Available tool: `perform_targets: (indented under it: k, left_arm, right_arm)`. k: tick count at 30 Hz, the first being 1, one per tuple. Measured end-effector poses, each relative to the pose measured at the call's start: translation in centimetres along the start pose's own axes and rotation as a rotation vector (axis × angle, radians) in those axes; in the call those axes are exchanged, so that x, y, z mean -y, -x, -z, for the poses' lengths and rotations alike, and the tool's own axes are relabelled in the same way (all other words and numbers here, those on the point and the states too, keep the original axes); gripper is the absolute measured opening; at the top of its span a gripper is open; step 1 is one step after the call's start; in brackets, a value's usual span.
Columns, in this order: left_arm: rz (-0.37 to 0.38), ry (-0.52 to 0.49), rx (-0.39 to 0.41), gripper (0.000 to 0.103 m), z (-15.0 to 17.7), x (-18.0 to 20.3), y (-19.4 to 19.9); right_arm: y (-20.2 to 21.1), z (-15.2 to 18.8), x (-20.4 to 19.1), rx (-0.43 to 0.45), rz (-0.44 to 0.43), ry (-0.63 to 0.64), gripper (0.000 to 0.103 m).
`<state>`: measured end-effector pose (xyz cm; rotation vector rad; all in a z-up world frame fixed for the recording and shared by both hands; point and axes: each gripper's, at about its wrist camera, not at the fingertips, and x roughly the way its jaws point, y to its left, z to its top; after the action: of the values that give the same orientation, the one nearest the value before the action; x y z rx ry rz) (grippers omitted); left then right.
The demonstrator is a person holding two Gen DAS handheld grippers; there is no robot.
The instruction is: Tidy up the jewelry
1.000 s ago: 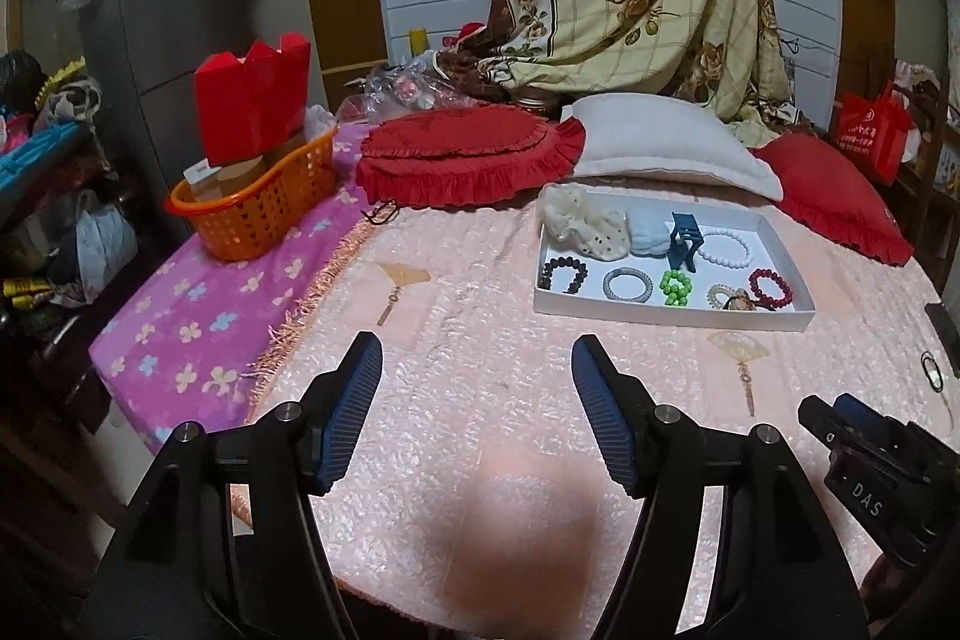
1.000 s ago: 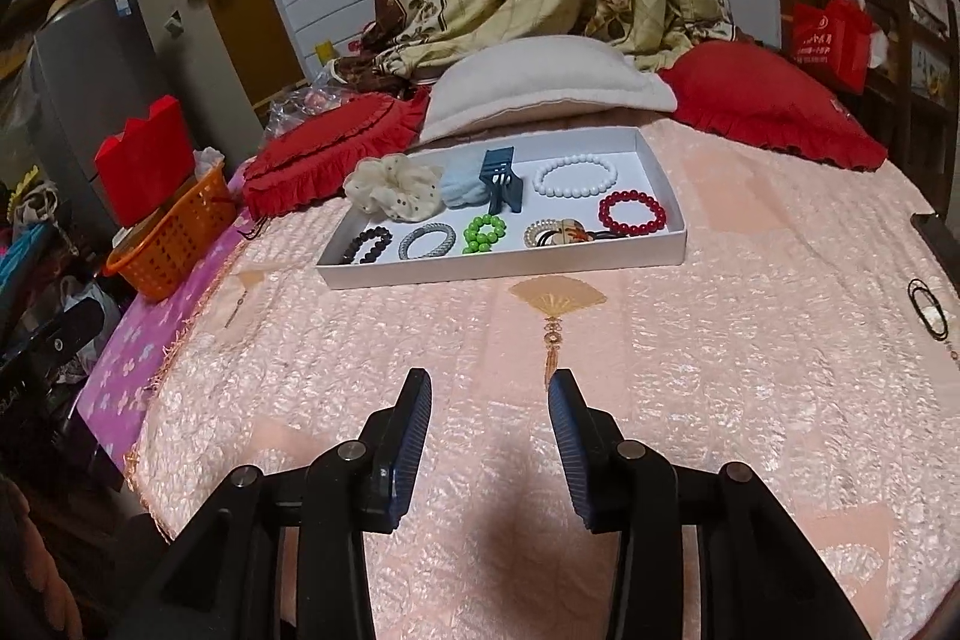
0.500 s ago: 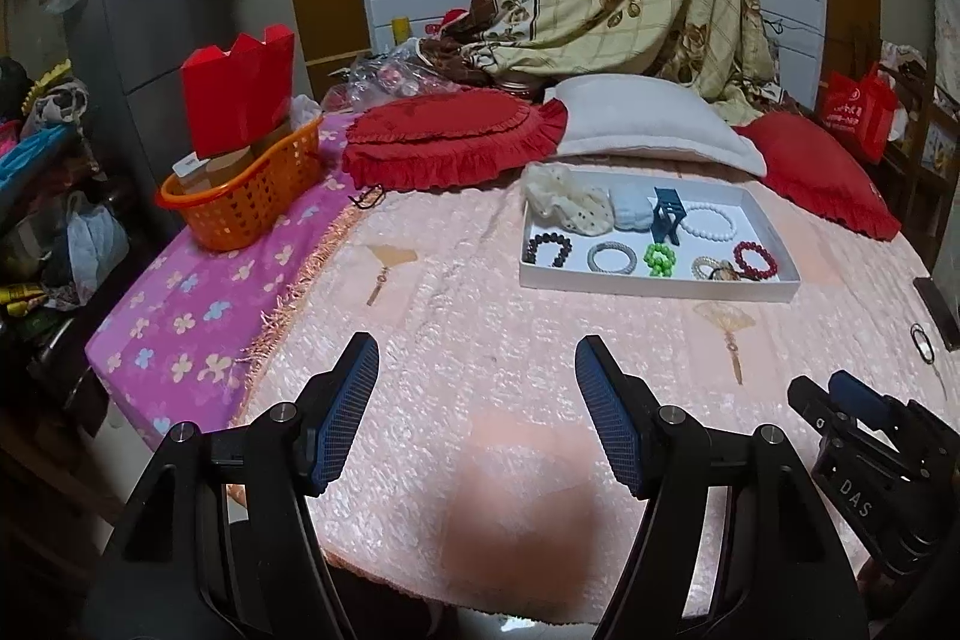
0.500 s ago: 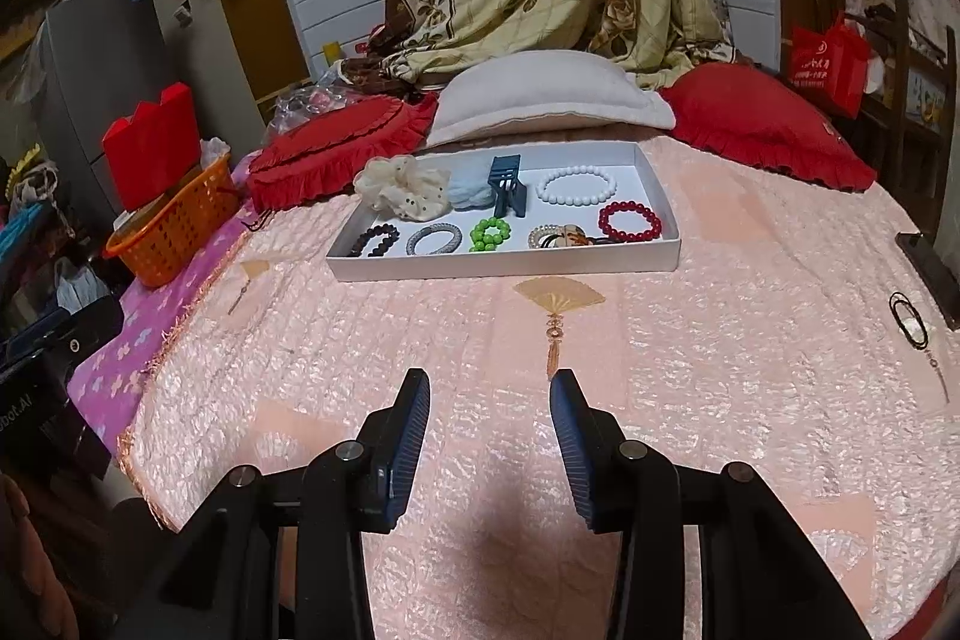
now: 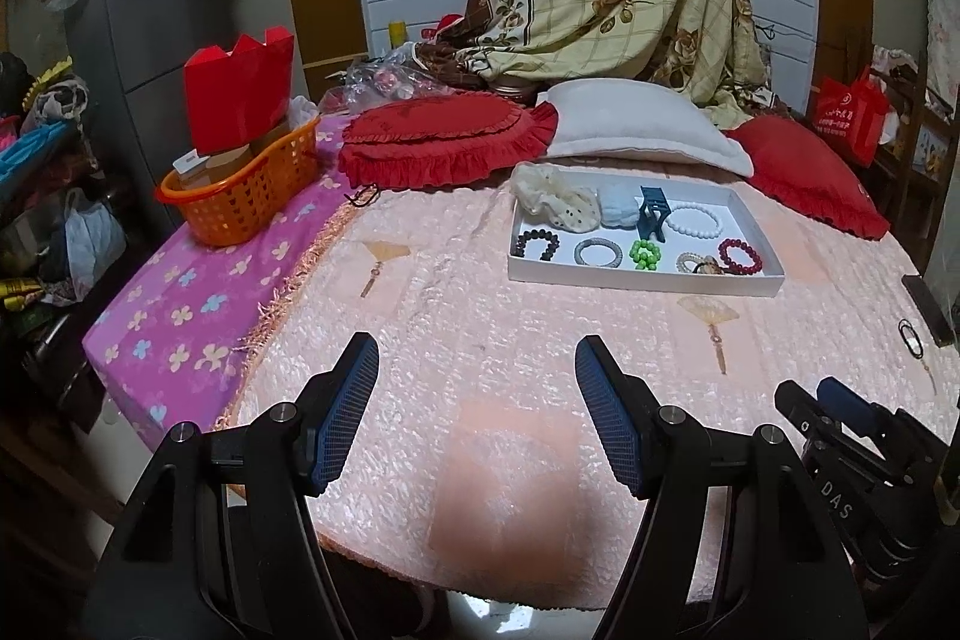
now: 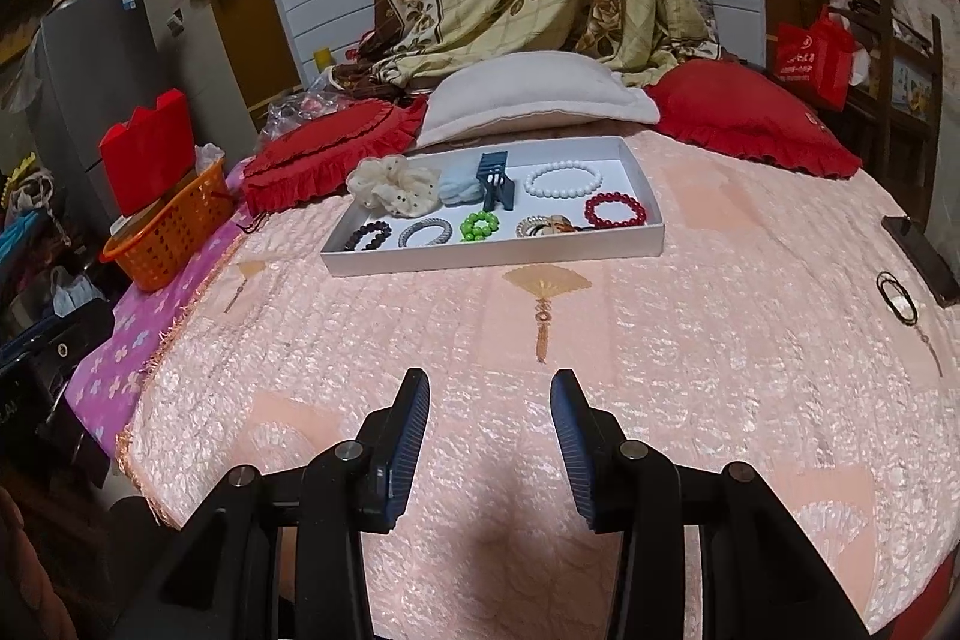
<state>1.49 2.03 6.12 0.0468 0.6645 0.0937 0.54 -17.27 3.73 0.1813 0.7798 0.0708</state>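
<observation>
A white tray (image 5: 636, 279) (image 6: 480, 261) sits on the pink bedspread, far ahead of both grippers. It holds a white bead bracelet (image 6: 563, 179), a red one (image 6: 615, 211), a green one (image 6: 479, 226), a dark one (image 6: 367, 238), a grey ring (image 6: 425, 233), a blue claw clip (image 6: 495, 181) and two scrunchies (image 6: 393, 193). A black hair tie (image 6: 895, 298) lies on the spread at the right. My left gripper (image 5: 477, 376) is open and empty. My right gripper (image 6: 490, 400) is open and empty, also seen in the left wrist view (image 5: 840, 418).
Red cushions (image 5: 444, 142) and a white pillow (image 5: 642, 133) lie behind the tray. An orange basket (image 5: 240, 196) with a red bag stands at the left on the purple sheet. A dark phone (image 6: 921, 259) lies at the bed's right edge.
Both grippers have drawn back and up from the tray, so it looks smaller and further off. Both stay open and empty.
</observation>
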Motion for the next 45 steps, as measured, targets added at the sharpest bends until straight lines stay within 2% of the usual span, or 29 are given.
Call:
perform_targets:
  k: [11, 20, 22, 24, 25, 27, 32, 40, 45]
  left_arm:
    - [0.017, 0.04, 0.033, 0.068, 0.8, -0.3, 1.2]
    - [-0.02, 0.061, 0.076, 0.069, 1.0, -1.1, 2.3]
    - [-0.041, 0.071, 0.116, 0.069, 0.9, -1.4, 3.3]
    - [-0.064, 0.075, 0.16, 0.076, 0.9, -1.6, 4.1]
    - [-0.066, 0.08, 0.182, 0.083, 1.0, -1.6, 4.4]
    - [-0.07, 0.094, 0.245, 0.083, 1.2, -1.9, 5.3]
    - [-0.078, 0.07, 0.305, 0.086, 1.6, -1.7, 6.4]
    - [-0.043, 0.043, 0.207, 0.086, 1.9, -0.8, 4.9]
    - [-0.033, 0.044, 0.139, 0.086, 2.3, -0.3, 3.7]
  right_arm:
    - [0.4, 1.1, -0.8, 0.002, 0.006, 0.022, 0.04]
    - [0.9, 1.3, -1.3, 0.013, 0.017, 0.024, 0.041]
    - [1.1, 1.3, -1.5, 0.02, 0.016, 0.024, 0.041]
    - [1.7, 1.2, -1.9, 0.042, 0.024, 0.038, 0.041]
    - [1.8, 1.2, -2.0, 0.048, 0.028, 0.044, 0.041]
    - [2.2, 1.4, -2.2, 0.063, 0.034, 0.056, 0.041]
    - [2.0, 1.4, -2.2, 0.061, 0.039, 0.053, 0.041]
    - [2.4, 1.4, -2.3, 0.084, 0.065, 0.061, 0.041]
    - [2.0, 1.6, -2.2, 0.067, 0.068, 0.056, 0.041]
